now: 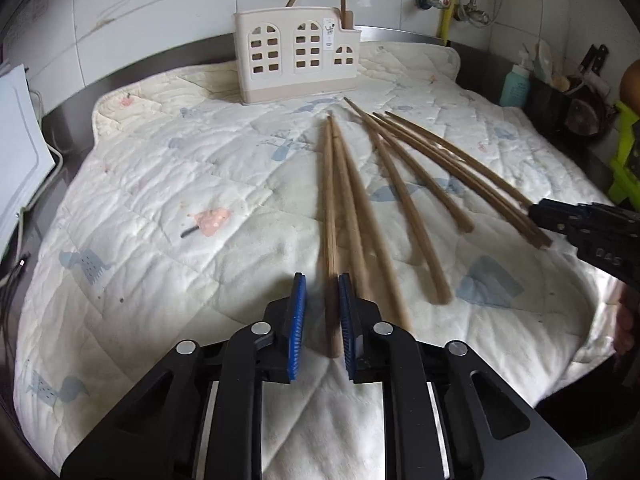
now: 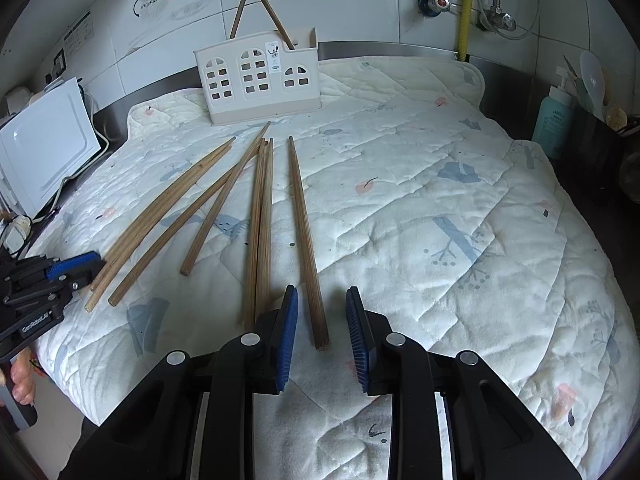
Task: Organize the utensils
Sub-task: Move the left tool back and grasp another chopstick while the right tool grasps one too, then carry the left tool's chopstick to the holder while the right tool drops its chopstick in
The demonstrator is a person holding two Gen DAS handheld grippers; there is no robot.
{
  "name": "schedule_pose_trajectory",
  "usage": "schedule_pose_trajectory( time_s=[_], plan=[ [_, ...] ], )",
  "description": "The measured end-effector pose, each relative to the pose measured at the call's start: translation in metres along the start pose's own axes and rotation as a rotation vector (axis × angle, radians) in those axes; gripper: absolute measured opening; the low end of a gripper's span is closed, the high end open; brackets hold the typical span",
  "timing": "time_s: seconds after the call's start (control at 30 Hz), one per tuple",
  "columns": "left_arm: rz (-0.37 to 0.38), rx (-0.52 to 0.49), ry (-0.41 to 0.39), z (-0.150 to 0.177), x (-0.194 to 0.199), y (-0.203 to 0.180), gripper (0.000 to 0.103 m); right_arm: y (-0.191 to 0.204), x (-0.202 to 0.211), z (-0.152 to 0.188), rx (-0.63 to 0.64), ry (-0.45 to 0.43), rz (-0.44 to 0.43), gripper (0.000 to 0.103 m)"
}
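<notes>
Chopsticks (image 2: 264, 216) lay in loose groups on a quilted mat (image 2: 440, 208) that covered the tabletop, thin ends pointing toward the cream holder (image 2: 260, 80) at the back edge. Two chopsticks already stood in that holder, leaning apart, so the sorting was judged to be at an early stage.

The left claw (image 1: 322, 312) had its blue pads drawn close around the thick end of the leftmost chopstick (image 1: 329, 220) in the left wrist view. That stick appeared blurred between the pads. Contact looked likely, but the blur made it impossible to confirm that the pads pressed firmly on the wood. The grip point sat at the thick end, probably so that the thin end could be lowered into the holder first.

The right claw (image 2: 322, 308) stood partly open astride the thick end of a single chopstick (image 2: 306, 240) that lay apart from the others. A clear gap showed on both sides of the wood, so nothing was held. This stick was judged the easiest pick on that side, since no neighbour touched it.

A person's fingers (image 2: 20, 380) showed on the left handle at the edge of the right wrist view. The soft mat probably kept round sticks from rolling
</notes>
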State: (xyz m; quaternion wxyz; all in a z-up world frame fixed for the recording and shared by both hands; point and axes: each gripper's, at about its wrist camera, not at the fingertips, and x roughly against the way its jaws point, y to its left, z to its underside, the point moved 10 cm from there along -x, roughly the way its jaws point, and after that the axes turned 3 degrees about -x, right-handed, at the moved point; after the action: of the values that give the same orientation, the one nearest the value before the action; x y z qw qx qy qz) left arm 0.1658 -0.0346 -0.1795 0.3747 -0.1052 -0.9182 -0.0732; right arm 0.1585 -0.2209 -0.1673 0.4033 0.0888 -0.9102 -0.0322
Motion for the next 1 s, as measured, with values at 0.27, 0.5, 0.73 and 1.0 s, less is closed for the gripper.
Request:
schedule_pose_trajectory(
  time_s=[0.27, 0.5, 0.73, 1.0],
  plan=[
    [0.048, 0.025, -0.017, -0.004, -0.003, -0.004, 0.014, 0.000, -0.003, 0.000, 0.011, -0.016, 0.019, 0.024],
    [0.052, 0.029, -0.018, -0.009, -0.009, -0.003, 0.009, 0.002, -0.004, -0.005, 0.022, -0.023, 0.022, 0.009],
    [0.085, 0.062, -0.015, -0.013, -0.010, 0.005, 0.005, 0.010, 0.011, -0.016, 0.040, -0.052, 0.003, 0.007],
    [0.100, 0.103, -0.076, -0.028, 0.006, 0.021, 0.005, 0.020, 0.051, -0.059, 0.061, -0.139, -0.041, 0.007]
  ],
)
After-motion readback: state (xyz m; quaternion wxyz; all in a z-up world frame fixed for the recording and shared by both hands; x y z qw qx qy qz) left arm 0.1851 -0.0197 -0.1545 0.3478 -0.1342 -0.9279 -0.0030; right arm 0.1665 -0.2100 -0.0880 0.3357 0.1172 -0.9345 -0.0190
